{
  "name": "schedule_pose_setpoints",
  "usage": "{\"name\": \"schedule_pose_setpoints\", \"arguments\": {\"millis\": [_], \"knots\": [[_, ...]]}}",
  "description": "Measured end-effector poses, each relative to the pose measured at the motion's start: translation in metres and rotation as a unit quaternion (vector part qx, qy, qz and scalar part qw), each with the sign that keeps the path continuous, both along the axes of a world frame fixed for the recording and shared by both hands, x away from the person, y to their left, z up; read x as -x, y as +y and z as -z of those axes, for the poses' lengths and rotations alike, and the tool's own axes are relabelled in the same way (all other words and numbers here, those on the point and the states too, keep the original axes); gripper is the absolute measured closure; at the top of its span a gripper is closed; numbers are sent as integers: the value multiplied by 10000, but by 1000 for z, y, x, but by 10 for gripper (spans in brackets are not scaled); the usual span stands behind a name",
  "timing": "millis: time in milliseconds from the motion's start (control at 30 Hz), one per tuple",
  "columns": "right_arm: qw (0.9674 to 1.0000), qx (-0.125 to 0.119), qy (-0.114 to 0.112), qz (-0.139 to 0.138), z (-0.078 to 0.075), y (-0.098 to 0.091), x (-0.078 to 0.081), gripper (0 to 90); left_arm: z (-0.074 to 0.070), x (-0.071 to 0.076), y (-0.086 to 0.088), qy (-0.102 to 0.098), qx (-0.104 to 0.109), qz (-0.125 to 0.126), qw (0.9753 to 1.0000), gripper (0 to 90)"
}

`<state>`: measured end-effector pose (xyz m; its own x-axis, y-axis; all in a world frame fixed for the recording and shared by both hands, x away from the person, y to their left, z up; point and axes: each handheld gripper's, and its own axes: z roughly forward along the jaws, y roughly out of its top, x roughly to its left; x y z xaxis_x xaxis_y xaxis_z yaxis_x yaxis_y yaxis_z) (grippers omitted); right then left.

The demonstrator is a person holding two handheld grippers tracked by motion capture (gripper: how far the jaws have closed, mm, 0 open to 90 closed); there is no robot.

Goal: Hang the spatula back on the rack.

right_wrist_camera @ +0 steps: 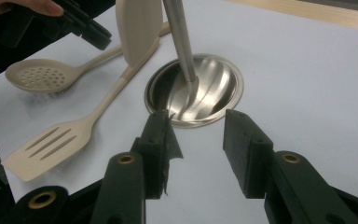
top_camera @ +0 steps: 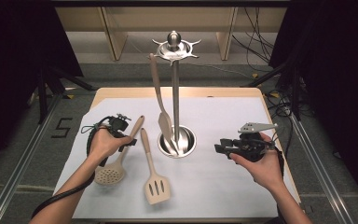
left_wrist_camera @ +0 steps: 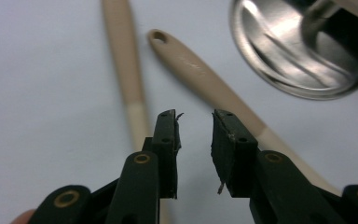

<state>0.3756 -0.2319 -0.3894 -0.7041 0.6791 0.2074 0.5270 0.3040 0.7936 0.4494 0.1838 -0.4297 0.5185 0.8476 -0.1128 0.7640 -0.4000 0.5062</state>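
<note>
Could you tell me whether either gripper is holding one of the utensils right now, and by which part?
Nothing is held. The left gripper hovers with jaws open above the beige slotted spatula's handle; the right gripper is open over the white table cover.

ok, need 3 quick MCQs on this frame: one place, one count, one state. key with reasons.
1. Where is the slotted turner?
A. hanging on the rack
B. flat on the white sheet, right of the skimmer
C. inside the steel base dish

2. How many beige utensils are there in all?
A. two
B. three
C. five

3. What state are the left tongs in?
A. open, holding nothing
B. shut on the skimmer handle
C. shut on the rack pole

Key:
1 B: the high view shows it lying on the sheet beside the perforated skimmer.
2 B: skimmer and turner lie flat, and one spatula hangs from the rack.
3 A: the left gripper view shows a gap between the jaws with bare sheet in it. The right tongs are open too.
</note>
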Motion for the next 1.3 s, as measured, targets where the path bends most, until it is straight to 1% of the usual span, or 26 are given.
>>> {"name": "schedule_pose_setpoints", "arguments": {"millis": [33,100,133,200,267,300,333,367,400,467,500,533,567,600,733,767,800,833,900,933,967,1067,1100,1233,1267,1300], "knots": [[10000,72,-31,11,-1,-1,0,617,2,1,-5,38,19,12,10000,691],[10000,70,-33,3,-1,0,1,617,6,3,-14,94,93,49,9999,668],[10000,66,-27,5,-1,0,1,617,8,3,-17,137,49,138,9998,653],[10000,63,-23,-1,-1,-1,1,617,12,3,-23,175,40,122,9998,628],[10000,-10,12,22,0,0,1,617,15,4,-28,192,37,65,9998,604],[9997,-107,205,42,0,2,2,617,16,4,-30,239,33,53,9997,594],[9999,-30,130,79,0,0,2,617,17,3,-32,279,40,28,9996,588],[9998,-118,89,128,2,2,2,617,19,3,-34,302,87,-34,9995,583],[9998,-18,157,95,0,0,2,617,19,3,-36,341,53,-45,9994,578],[9998,-85,170,21,2,1,1,617,22,4,-40,388,64,-130,9991,570],[9997,-33,238,73,1,1,2,617,24,4,-43,464,104,-174,9987,566],[9996,-42,261,63,1,2,2,617,25,4,-46,455,36,-236,9987,563],[9995,-44,298,56,1,2,3,617,27,4,-47,504,34,-225,9985,561],[9995,-43,308,57,1,2,3,616,28,4,-47,471,-87,-195,9987,559],[9994,-42,343,70,1,2,3,614,30,4,-51,509,-103,-255,9983,539],[9996,-86,269,19,2,2,2,613,30,4,-51,482,-135,-250,9984,535],[9998,28,190,16,1,0,1,611,30,4,-52,496,-189,-246,9983,535],[9998,34,206,33,1,0,1,610,30,4,-52,476,-265,-200,9983,533],[9993,-41,356,70,1,1,2,607,30,5,-53,458,-364,-201,9981,533],[9995,-79,311,47,2,1,2,605,30,6,-53,484,-410,-197,9978,537],[9998,25,218,27,2,-1,1,605,30,6,-52,506,-386,-229,9977,539],[9996,-58,278,-26,3,0,0,602,30,8,-52,621,-367,-282,9970,535],[9996,-11,271,20,2,-1,0,600,30,8,-52,651,-385,-272,9968,527],[9994,4,350,20,3,0,0,592,32,7,-52,687,-372,-339,9964,504],[9988,-104,473,42,3,2,2,591,35,7,-53,778,-286,-387,9958,500],[9986,-115,510,45,3,2,2,590,35,7,-53,772,-350,-384,9957,489]]}}
